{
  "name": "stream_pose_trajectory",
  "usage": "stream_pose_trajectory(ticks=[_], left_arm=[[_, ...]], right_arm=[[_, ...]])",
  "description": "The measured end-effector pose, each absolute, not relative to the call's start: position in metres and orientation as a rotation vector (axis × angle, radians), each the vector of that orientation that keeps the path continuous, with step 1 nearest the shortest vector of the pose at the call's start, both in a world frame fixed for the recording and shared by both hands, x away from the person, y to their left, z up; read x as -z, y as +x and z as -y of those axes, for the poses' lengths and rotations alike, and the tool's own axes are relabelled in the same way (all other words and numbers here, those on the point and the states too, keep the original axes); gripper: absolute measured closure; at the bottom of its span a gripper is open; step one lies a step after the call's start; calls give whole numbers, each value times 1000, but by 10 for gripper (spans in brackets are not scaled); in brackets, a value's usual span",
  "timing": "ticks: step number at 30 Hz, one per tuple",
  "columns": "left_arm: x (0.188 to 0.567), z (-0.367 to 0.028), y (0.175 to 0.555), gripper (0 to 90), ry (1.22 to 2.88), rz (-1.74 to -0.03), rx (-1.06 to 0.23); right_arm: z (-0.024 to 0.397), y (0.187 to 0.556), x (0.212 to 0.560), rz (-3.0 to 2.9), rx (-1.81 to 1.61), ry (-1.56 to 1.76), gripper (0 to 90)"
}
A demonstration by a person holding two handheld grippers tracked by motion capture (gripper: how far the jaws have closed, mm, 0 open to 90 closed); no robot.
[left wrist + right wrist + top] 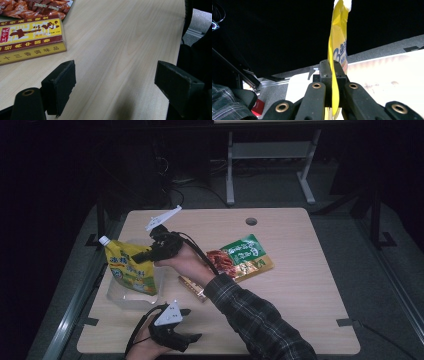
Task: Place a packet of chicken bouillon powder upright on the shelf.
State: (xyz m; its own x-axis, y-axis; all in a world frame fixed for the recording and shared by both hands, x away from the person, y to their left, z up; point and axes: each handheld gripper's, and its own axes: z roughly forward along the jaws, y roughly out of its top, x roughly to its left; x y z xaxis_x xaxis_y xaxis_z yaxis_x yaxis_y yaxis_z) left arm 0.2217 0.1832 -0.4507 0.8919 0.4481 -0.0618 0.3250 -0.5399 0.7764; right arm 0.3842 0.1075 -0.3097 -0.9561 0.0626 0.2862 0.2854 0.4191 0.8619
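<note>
1. R gripper (pixel 145 254) jaws clamped on yellow spouted plastic pouch (pixel 131 268), held upright over clear plastic bin (pixel 116 295), table's left.
2. L gripper (pixel 192 324) near edge, jaws wide, empty.
3. Left to do, prob: lower pouch, release.

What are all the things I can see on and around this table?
Spouted pouch: 1, yellow with a white cap, upright at the table's left, clamped by the right gripper.
Clear container: 1, see-through, under the pouch.
Snack packet: 1, green and red, table's middle.
Seasoning box: 1, yellow and dark red, beside the packet.
Table: 1, light wood, with a round hole near its far edge.
Desk frame: 1, grey, on the floor behind.
Right gripper: 1, black, shut on the pouch.
Left gripper: 1, black, jaws open, near edge.
Sleeve: 1, dark plaid, right arm.
</note>
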Motion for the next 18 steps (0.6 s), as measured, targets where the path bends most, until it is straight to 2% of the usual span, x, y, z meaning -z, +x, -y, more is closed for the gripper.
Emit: stream_pose_trajectory(ticks=[18], left_arm=[[452,-182,222,166,2196,-559,-166]], right_arm=[[-123,380,334,2484,1476,-291,898]])
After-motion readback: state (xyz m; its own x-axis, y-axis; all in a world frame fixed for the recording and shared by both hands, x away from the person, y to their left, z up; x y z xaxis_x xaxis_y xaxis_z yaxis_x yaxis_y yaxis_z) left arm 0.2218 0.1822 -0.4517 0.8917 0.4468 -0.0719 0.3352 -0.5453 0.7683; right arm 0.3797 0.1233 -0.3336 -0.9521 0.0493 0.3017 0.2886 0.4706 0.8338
